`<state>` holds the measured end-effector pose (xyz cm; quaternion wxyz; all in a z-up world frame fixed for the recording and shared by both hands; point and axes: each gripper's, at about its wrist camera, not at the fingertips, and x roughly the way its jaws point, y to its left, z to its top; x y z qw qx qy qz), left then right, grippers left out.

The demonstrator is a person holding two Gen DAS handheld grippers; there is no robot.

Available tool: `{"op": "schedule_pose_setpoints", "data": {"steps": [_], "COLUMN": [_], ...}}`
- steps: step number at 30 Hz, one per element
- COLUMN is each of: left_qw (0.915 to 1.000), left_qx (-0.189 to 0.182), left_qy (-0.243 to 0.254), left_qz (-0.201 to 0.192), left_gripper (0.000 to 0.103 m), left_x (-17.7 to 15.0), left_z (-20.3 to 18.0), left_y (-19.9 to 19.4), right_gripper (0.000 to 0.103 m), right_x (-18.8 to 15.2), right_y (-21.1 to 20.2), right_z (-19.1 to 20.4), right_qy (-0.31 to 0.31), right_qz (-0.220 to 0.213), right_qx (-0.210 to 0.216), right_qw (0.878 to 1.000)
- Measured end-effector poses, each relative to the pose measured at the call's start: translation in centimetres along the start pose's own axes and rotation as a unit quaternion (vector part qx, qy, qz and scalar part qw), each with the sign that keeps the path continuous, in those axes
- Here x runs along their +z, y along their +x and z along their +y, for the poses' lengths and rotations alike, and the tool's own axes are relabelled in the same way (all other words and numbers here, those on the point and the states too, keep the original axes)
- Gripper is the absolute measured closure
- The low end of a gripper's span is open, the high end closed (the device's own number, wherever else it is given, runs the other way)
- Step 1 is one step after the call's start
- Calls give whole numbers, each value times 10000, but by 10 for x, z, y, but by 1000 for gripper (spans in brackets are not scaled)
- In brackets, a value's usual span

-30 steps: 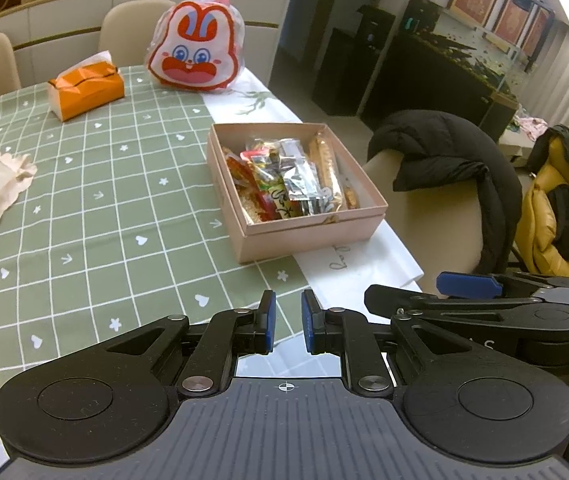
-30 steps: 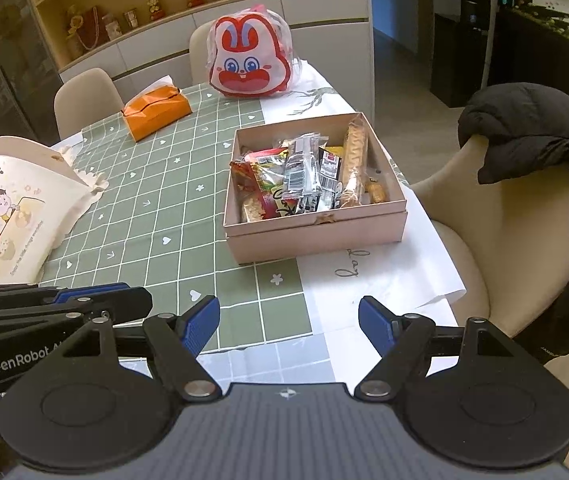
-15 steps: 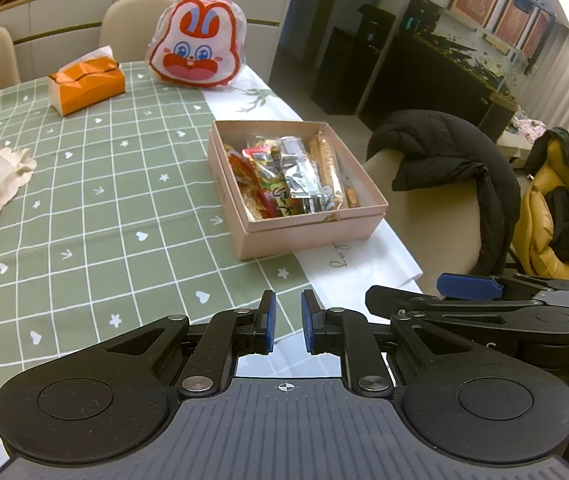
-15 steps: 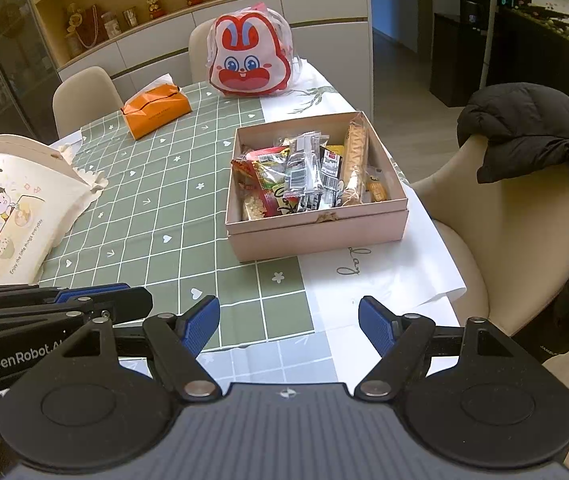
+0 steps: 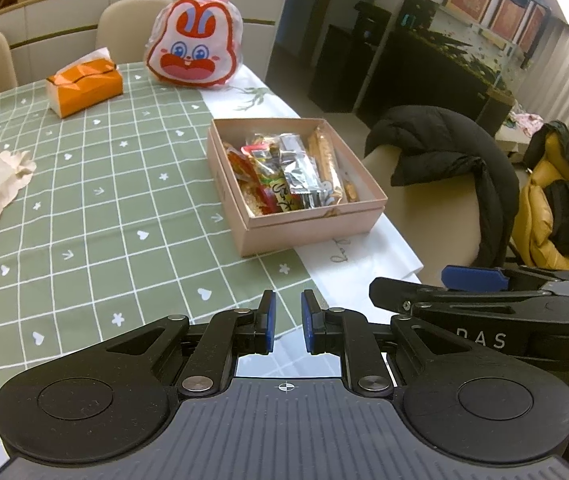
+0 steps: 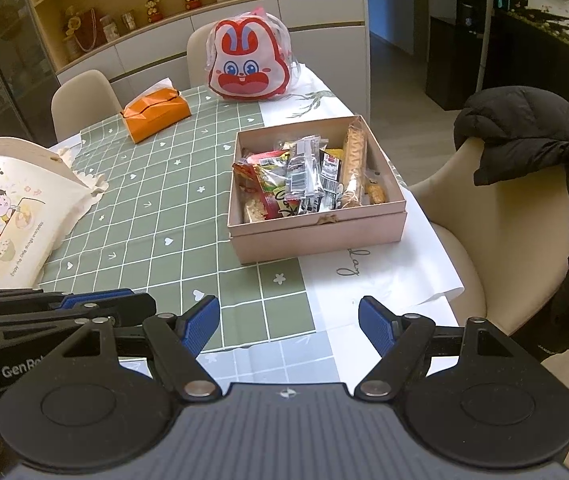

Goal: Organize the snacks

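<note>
Snacks (image 6: 304, 176): a heap of wrapped packets lying inside the box, with one long pale stick pack along its right wall; I can't read the small labels.
Box (image 6: 320, 236): pink, open-topped, sitting near the right edge of the table, partly on the green cloth and partly on the white sheet.
Table (image 5: 96, 208): covered by a green checked cloth; a white sheet (image 6: 380, 276) runs down its right edge.
Rabbit bag (image 6: 249, 65): red and white, upright at the far edge of the table, well beyond the box.
Tissue pack (image 6: 156, 114): orange, at the far edge, left of the rabbit bag.
Cloth bag (image 6: 4, 216): cream with a cartoon print, lying at the left edge.
My left gripper (image 5: 285, 322): fingers nearly together, nothing between them, over the near edge of the table, well short of the box.
My right gripper (image 6: 289, 322): fingers spread wide and empty, over the near edge too, beside the left one.
Chair (image 6: 496, 216): beige, just off the right edge, a black jacket (image 6: 532, 136) draped over its back.
</note>
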<state>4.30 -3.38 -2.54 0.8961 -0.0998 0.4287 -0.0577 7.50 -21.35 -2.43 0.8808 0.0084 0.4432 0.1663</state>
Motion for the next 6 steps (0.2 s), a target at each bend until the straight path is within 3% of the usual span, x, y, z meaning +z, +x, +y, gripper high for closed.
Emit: {"op": "schedule_pose_setpoints", "data": {"steps": [6], "left_qw": [9998], "left_qx": [-131], "left_qy": [-106], "left_qz": [105], "left_gripper": [86], "left_x": [-6], "left_z": [7], "left_y": [9], "right_gripper": [26], "right_x": [-1], "right_y": [-1], "right_z": [2], "right_qy": [13], "right_qz": [3], "right_qx": [-34], "right_qw": [10000]}}
